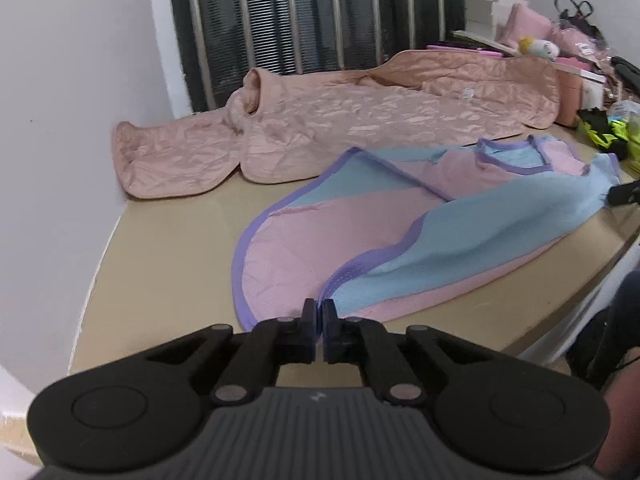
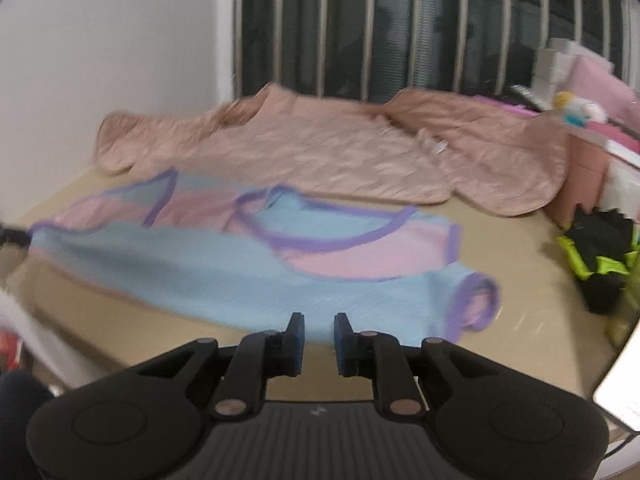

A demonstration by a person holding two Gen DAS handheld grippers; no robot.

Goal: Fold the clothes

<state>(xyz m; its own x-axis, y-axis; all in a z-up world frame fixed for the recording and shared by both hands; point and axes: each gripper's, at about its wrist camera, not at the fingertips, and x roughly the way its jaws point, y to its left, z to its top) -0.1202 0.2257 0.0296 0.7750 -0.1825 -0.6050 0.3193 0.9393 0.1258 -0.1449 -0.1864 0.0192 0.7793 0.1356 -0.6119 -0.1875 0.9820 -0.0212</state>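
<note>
A pink and light-blue garment [image 1: 360,220] with purple trim lies spread on the beige table [image 1: 160,248]. My left gripper [image 1: 320,308] is shut on its purple hem at the near edge, and the blue panel rises in a fold from that pinch. In the right wrist view the same garment [image 2: 240,272] stretches across, its blue sleeve with a purple cuff [image 2: 476,304] to the right. My right gripper [image 2: 319,322] stands a little open at the near edge of the blue fabric, its pads not pressing on it. That view is blurred.
A quilted pink jacket [image 1: 340,128] lies spread behind the garment, against the barred window [image 1: 320,12]. Boxes [image 1: 492,8], a plush toy [image 1: 538,46] and a neon-yellow and black item [image 2: 600,268] crowd the right side. A white wall [image 1: 60,120] bounds the left.
</note>
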